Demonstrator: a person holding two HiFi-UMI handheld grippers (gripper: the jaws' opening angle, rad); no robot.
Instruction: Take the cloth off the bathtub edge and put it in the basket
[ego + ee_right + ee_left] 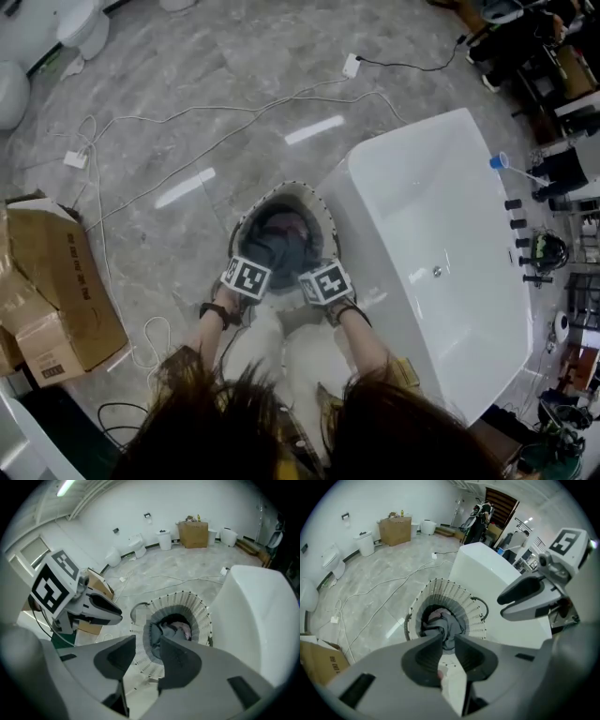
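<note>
A grey cloth [281, 239] lies bunched inside the white slatted basket [281, 188], which stands on the floor against the white bathtub [441, 234]. My left gripper [257, 255] and right gripper [315, 262] hang side by side above the basket's near rim, pointing steeply down. In the left gripper view the left gripper [448, 639] shows a narrow gap with nothing in it; the cloth [445, 623] sits well below in the basket [471, 604]. The right gripper [147, 641] stands open and empty over the cloth [166, 630] and the basket [197, 609].
A cardboard box [56, 291] sits on the floor at the left. White cables [187, 122] run over the marble floor behind the basket. Toilets [84, 23] stand at the far left. Black taps [520, 239] line the tub's far side.
</note>
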